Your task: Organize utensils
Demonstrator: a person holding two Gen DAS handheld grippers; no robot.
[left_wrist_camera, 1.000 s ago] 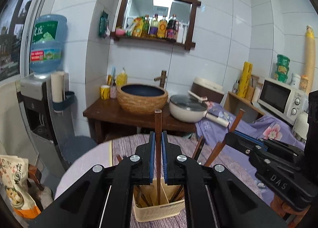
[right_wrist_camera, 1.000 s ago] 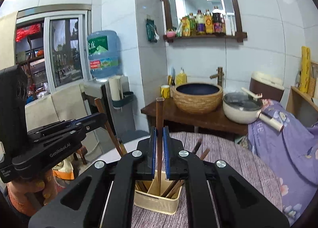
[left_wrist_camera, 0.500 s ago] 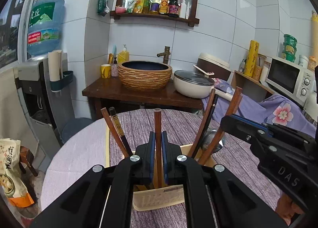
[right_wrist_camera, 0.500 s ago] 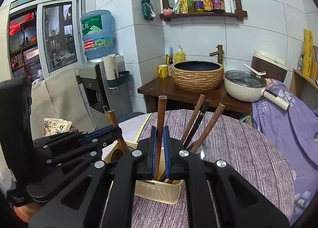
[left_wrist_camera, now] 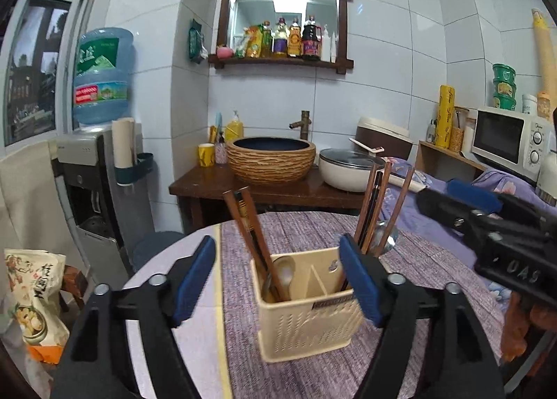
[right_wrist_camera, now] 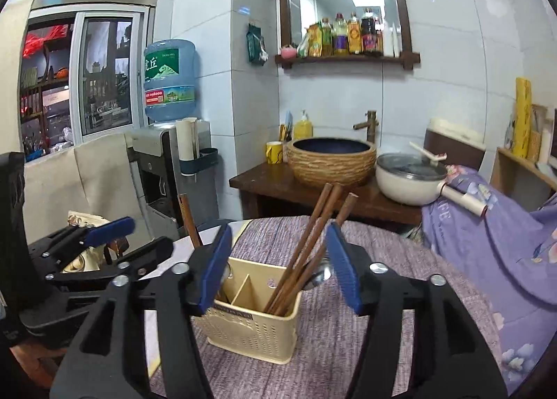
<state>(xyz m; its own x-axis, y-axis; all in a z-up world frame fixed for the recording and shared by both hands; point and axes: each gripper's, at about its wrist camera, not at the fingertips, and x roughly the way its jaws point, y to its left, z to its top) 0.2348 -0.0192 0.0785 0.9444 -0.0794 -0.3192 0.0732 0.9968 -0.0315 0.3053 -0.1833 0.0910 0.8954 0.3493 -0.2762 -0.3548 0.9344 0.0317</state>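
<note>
1. While the cream holder [left_wrist_camera: 310, 312] stands on the counter [left_wrist_camera: 410, 270], the left gripper [left_wrist_camera: 278, 277] jaws have just been opening, nothing clamped
2. Right gripper [right_wrist_camera: 278, 263] jaws likewise, apart
3. Chopsticks [right_wrist_camera: 306, 249] lean inside the holder

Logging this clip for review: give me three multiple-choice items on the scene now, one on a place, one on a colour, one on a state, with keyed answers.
1. Where do the chopsticks stand?
A in the utensil basket
B in the sink bowl
C flat on the mat

2. What colour is the utensil basket?
A blue
B cream
C red

3. How is the left tool?
A shut on a chopstick
B shut, empty
C open

A: the sticks rise out of its compartments.
B: its perforated walls are cream.
C: the blue pads stand apart, nothing between them.
</note>
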